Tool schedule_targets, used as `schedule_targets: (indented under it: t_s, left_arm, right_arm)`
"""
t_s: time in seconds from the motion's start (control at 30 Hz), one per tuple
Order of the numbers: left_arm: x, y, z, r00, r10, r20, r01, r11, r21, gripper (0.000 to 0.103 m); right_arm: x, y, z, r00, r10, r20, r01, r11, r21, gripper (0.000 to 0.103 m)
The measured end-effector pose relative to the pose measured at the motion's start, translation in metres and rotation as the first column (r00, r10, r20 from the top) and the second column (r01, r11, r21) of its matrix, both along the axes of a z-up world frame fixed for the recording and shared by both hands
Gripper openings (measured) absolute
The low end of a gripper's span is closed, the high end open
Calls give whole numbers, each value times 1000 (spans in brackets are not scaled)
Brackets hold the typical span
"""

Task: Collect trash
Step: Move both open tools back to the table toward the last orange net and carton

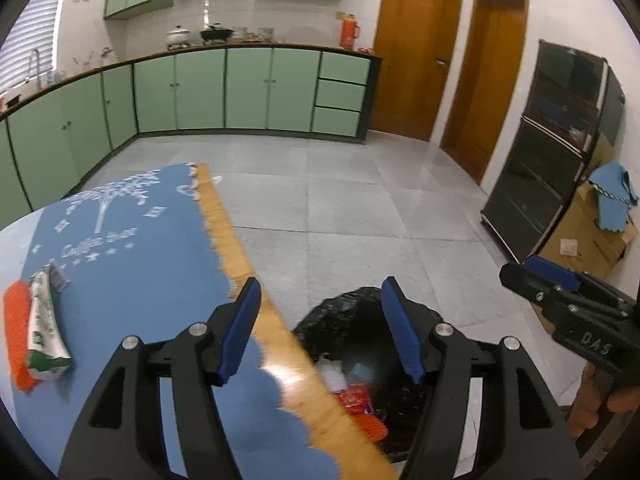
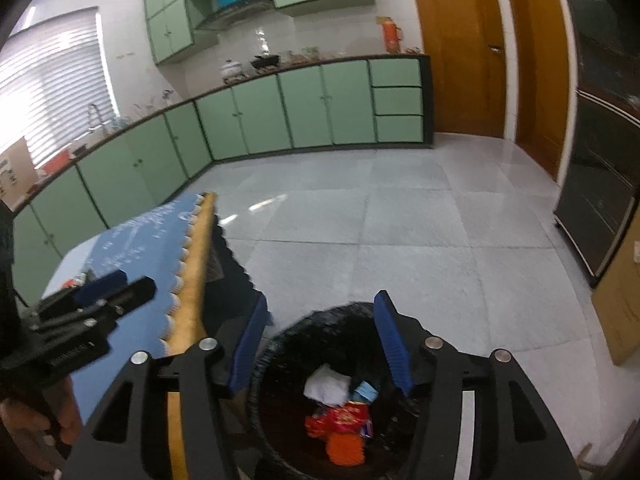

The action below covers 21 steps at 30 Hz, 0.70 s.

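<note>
A bin lined with a black bag (image 2: 288, 364) stands on the floor by the table's edge and holds several pieces of trash: white paper (image 2: 326, 386), a red wrapper (image 2: 348, 416), an orange foam net (image 2: 344, 446). The bin also shows in the left wrist view (image 1: 344, 320). My right gripper (image 2: 320, 344) is open and empty above the bin. My left gripper (image 1: 320, 330) is open and empty over the table edge. On the blue tablecloth (image 1: 132, 272) lie a green-and-white wrapper (image 1: 44, 328) and an orange foam net (image 1: 16, 336), left of the left gripper.
The wooden table edge (image 1: 240, 256) runs between cloth and bin. Green cabinets (image 1: 200, 88) line the far wall. A dark glass cabinet (image 1: 552, 152) and cardboard boxes (image 1: 592, 236) stand at the right. Grey tile floor (image 1: 360, 208) lies beyond.
</note>
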<state>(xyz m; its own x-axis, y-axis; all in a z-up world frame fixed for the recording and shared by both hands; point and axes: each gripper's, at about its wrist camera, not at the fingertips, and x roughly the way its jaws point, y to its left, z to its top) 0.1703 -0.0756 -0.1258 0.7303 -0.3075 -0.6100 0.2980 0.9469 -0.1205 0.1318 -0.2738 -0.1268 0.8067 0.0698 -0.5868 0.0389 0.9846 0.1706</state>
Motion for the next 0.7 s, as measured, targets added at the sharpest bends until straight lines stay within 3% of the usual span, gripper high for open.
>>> schedule_targets:
  t_s: [0.17,0.3,0.4,0.53,0.7]
  left_arm:
    - [-8,48,6,994,106,25,-106,994,19,66]
    - [-18,98,9,974,224,39,-225,974,36,76]
    - [-28,142,10,942,332,48,-334,941,50,81]
    - [-41,204,6,881,471,42,-473,878,78,82]
    - [-54,252,-2,827,562,31,-562,821,101,82]
  right_arm:
    - [15,44,14,994,101,34,-101,995,2,62]
    - [29,89,17,980,193,44,-194,981,5,77]
    - [37,124,18,966,255,52,-255,967,1,87]
    - [50,172,13,939,341,52,-342,940,12,89]
    - [62,221,2,911,411,39,-412,911,16,89]
